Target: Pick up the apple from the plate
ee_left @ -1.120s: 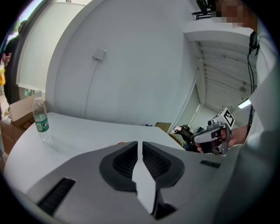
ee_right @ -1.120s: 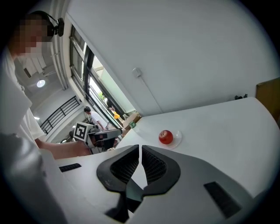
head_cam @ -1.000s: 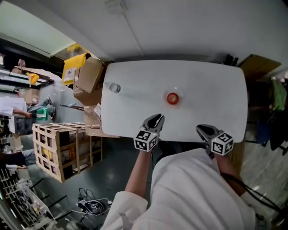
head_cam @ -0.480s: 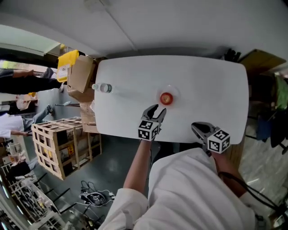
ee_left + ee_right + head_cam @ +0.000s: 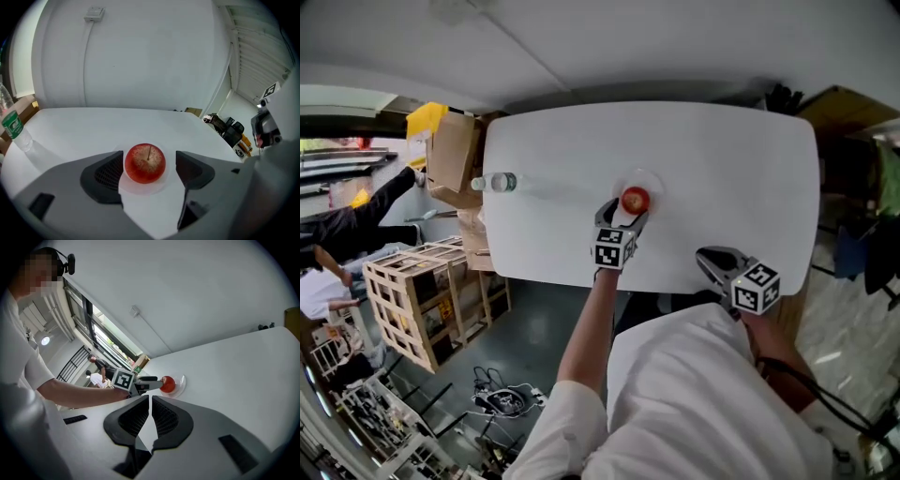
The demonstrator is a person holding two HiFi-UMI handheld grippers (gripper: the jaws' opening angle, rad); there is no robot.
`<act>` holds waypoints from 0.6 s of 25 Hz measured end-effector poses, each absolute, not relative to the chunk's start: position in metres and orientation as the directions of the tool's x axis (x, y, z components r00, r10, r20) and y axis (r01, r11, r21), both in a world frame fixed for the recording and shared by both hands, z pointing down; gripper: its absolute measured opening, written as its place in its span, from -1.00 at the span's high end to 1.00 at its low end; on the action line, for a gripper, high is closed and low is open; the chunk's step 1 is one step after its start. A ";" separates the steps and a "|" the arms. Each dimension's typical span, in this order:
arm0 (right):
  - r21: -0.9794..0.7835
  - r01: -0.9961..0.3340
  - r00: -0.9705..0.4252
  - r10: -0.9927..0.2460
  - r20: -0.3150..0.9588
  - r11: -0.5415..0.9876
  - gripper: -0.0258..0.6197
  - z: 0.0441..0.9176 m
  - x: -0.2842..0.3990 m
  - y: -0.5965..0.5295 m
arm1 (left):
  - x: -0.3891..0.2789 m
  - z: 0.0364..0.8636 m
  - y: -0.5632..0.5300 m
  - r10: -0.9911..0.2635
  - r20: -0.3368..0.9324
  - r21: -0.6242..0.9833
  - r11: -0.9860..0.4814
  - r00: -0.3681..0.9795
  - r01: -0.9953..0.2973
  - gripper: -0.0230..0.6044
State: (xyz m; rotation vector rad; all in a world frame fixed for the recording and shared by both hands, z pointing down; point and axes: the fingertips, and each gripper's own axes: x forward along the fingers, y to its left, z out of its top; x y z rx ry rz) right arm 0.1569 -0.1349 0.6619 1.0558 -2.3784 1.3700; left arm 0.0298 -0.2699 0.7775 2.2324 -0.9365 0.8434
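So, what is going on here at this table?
A person holds a gripper in each hand at a white table. The left gripper is at the apple, which sits on a clear plate. Its jaws are opening, with the apple between them but not gripped yet. The right gripper is shut and empty, near the table's front edge. A water bottle stands at the left end.

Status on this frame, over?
Left gripper jaws opening, apple between them, no grip yet. Right gripper shut, empty. Apple on plate, nothing in the way.
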 end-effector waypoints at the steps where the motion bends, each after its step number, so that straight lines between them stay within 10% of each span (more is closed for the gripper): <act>1: -0.676 -0.668 -0.724 -0.482 0.493 0.312 0.79 0.663 0.159 -0.135 | 0.029 0.785 -0.271 -0.402 0.739 0.246 -0.586 0.541 -0.772 -0.21; 15: -0.694 -0.664 -0.722 -0.477 0.501 0.278 0.79 0.677 0.184 -0.134 | 0.036 0.812 -0.277 -0.369 0.802 0.263 -0.490 0.470 -0.831 -0.22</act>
